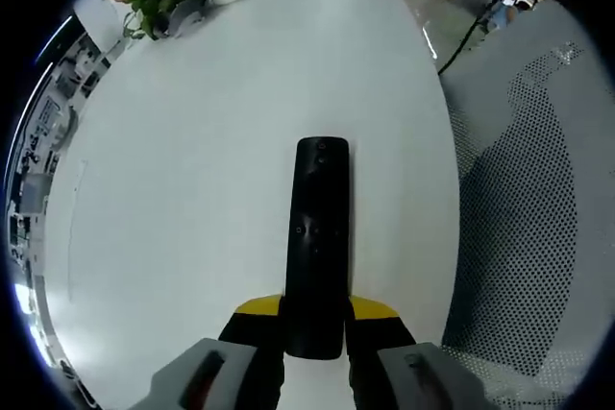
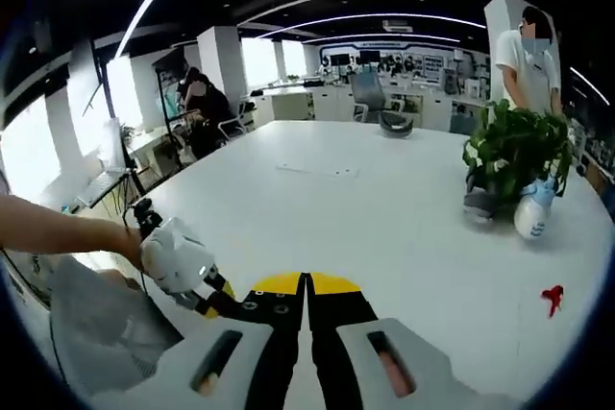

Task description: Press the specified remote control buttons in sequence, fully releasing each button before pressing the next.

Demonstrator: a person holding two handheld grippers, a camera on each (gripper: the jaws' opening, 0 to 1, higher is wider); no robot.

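Left claw (image 1: 314, 333) pinching black remote control (image 1: 319, 242) near end, remote extending ahead over white bench (image 1: 173, 189). Right claw (image 2: 306, 309) pressed together, nothing held.

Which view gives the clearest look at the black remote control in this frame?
The left gripper view. There the remote control lies lengthwise on the white table, its button face toward the camera and its near end between the left gripper's jaws. In the right gripper view I cannot make out the remote; the right gripper's jaws are closed together.
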